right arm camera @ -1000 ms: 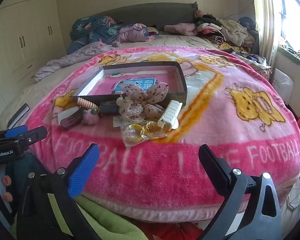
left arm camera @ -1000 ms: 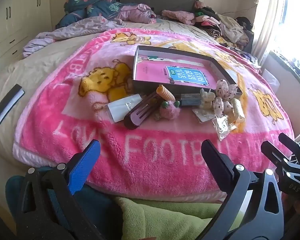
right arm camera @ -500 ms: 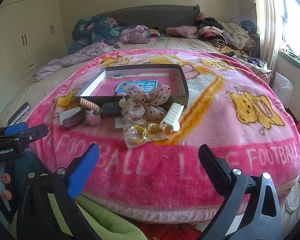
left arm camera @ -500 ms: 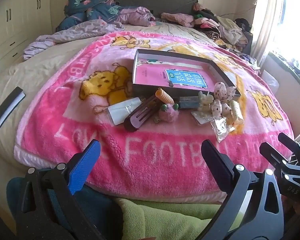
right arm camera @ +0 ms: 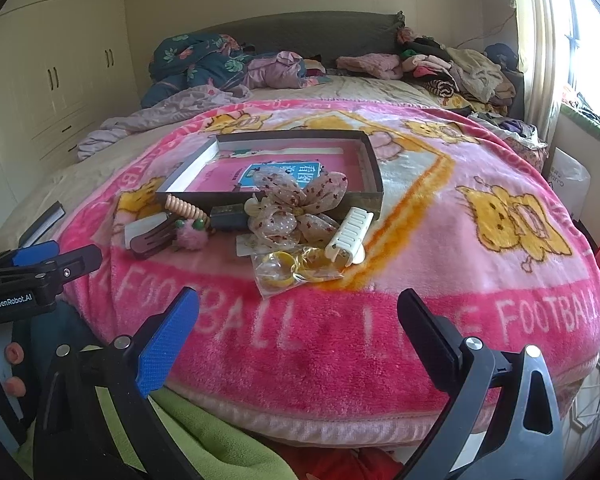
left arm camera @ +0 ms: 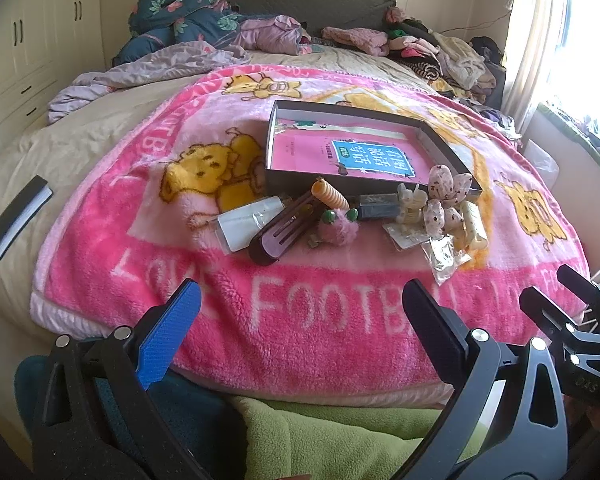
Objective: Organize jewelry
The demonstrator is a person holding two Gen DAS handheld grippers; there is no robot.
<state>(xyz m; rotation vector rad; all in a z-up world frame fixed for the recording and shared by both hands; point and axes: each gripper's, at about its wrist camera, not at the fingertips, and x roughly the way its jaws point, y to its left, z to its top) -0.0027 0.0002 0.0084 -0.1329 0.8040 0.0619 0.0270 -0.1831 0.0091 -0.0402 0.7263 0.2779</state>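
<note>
We hold the left gripper (left arm camera: pixel 300 312) and right gripper (right arm camera: pixel 298 312) spread wide, gripping nothing, short of the hair accessories (right arm camera: pixel 296 216) beside the box (right arm camera: pixel 374 176).

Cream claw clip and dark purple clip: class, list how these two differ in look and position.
The cream clip is pale; the dark clip is brown-purple. The cream clip lies at the pile's right end, against a bag of yellow rings; the dark clip lies at the left, over a white packet. Both lie on the blanket, outside the box.

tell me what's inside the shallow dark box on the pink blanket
A pink booklet with a blue label lies flat inside the shallow dark cardboard box. Nothing else shows in it; anything beneath the booklet is hidden.
</note>
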